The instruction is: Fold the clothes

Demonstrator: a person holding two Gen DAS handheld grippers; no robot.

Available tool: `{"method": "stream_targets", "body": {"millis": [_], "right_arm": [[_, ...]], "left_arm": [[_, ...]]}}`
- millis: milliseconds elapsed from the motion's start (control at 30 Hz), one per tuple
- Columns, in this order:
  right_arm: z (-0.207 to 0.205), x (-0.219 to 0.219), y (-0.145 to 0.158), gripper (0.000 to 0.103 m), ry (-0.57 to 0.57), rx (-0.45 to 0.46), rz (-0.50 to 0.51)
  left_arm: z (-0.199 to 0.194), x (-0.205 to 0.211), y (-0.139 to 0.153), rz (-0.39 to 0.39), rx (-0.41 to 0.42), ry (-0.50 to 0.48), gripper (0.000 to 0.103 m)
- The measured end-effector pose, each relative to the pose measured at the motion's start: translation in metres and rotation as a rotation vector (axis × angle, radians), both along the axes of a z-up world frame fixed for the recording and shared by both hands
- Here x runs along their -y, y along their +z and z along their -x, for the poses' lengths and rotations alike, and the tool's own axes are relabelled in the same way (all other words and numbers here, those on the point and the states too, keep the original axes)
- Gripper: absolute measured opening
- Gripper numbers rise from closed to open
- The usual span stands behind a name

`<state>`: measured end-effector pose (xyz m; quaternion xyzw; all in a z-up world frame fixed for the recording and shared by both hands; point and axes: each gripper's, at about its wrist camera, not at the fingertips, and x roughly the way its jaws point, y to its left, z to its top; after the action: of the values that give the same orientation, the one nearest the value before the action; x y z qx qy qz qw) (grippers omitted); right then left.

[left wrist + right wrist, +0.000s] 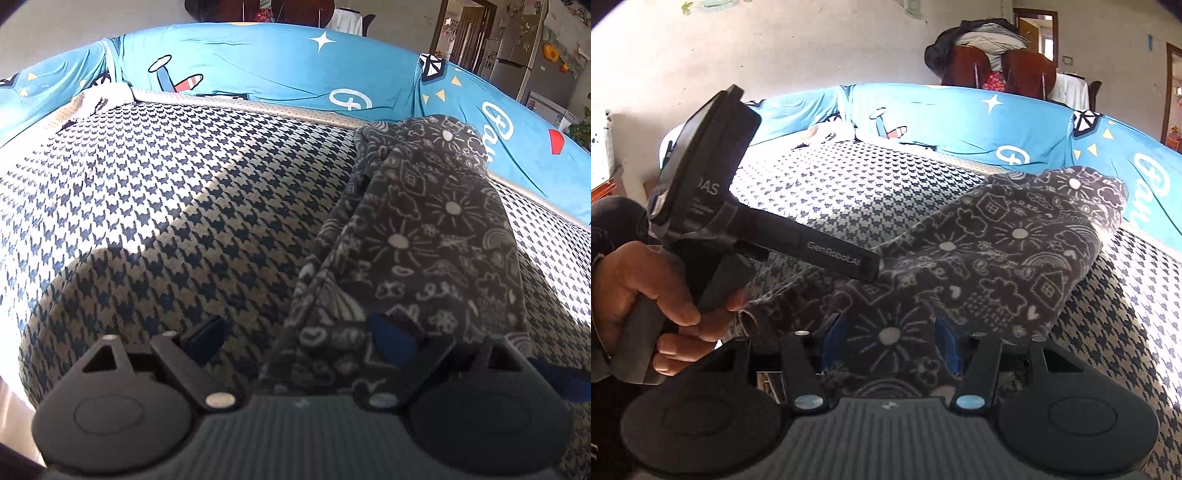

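- Now on the right part of the navy-and-cream houndstooth woven seat cover [166, 184]: a dark grey fleece garment with white doodle print [424, 229], bunched into a long strip running from near to far.
- At its far end, pressed up against the bright blue cartoon-print backrest cover [258, 62].
- Left claw [295, 332]: spread wide, nothing gripped. One blue pad over bare houndstooth on the left, the other over the garment's near end, with the garment's left edge lying between them.
- Right claw [892, 336]: half closed, clamped on a fold of the garment's near end. Fabric bulging up between the two blue pads and sloping away towards the far right.
- Seen from the right wrist: black body of the left tool at the left, nose touching or just above the garment's left edge, hard to tell which.
- Bare hand [646, 291] wrapped round that tool's grey handle, dark sleeve behind it.
- Sunlit band across the houndstooth, left of the garment.
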<state>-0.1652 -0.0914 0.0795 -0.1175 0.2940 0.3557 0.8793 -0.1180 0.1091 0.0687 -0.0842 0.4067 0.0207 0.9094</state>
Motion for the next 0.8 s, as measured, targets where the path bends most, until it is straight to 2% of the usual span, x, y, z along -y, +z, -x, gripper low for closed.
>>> {"method": "stream_targets", "body": {"millis": [200,400,500,633,800], "right_arm": [[0.016,-0.008,-0.007,0.055,0.09,-0.006,0.013],[0.022,-0.019,-0.021,0.055,0.168,-0.07,0.027],[0.025,-0.023,-0.025,0.055,0.21,-0.109,0.021],[0.029,-0.025,-0.026,0.056,0.222,-0.106,0.033],[0.03,-0.023,-0.019,0.056,0.232,-0.101,-0.025]], "left_arm": [[0.007,-0.005,-0.003,-0.014,-0.016,0.028,0.092],[0.012,-0.007,-0.006,-0.041,-0.028,0.038,0.093],[0.015,-0.011,-0.004,-0.029,-0.016,0.047,0.093],[0.02,-0.016,0.0,-0.005,0.007,0.053,0.093],[0.019,-0.019,-0.004,-0.047,-0.031,0.087,0.093]]}}
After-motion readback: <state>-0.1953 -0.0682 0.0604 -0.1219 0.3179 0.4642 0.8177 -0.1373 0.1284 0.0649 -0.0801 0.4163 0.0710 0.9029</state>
